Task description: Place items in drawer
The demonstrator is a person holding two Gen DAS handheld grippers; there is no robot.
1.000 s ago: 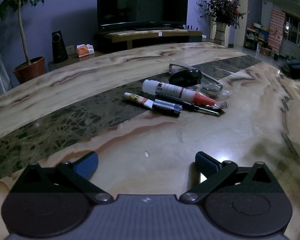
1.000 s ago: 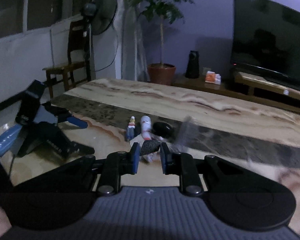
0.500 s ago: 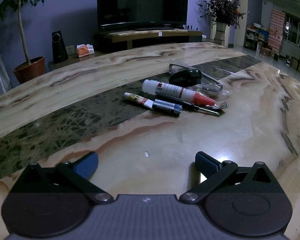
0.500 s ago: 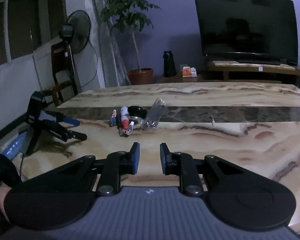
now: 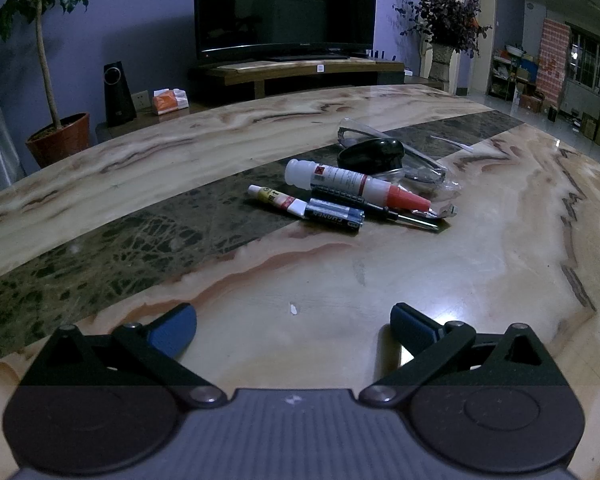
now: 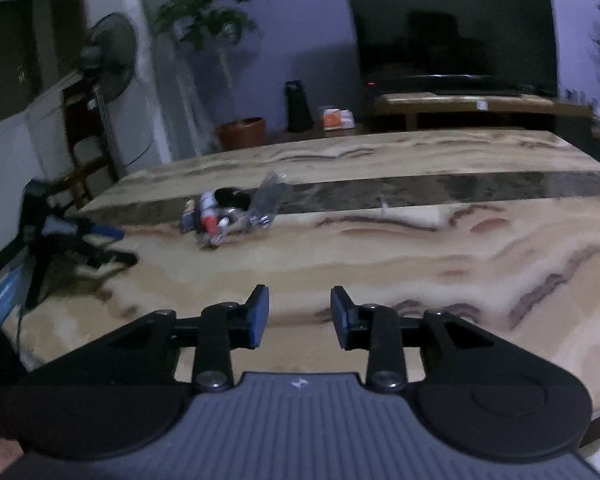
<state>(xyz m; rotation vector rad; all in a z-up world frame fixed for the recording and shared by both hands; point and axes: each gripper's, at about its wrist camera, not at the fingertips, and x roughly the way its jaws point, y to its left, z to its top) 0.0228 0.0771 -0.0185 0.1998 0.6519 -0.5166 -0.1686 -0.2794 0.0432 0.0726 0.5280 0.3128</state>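
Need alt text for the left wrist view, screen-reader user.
The open, empty left gripper hovers low over a marble table, facing a small pile: a white glue bottle with a red tip, a small tube, a battery, a screwdriver and clear glasses. Behind stands a dark TV.

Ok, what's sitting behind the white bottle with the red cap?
Behind the white bottle lies a glossy black object, with clear glasses beyond it. What sits under them is hidden.

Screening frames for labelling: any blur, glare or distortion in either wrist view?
Left wrist: sharp, dim bluish light, fisheye bends the table edge, ceiling-light glare near the left gripper. Right wrist: motion-blurred throughout, item pile smeared, right gripper fairly crisp.
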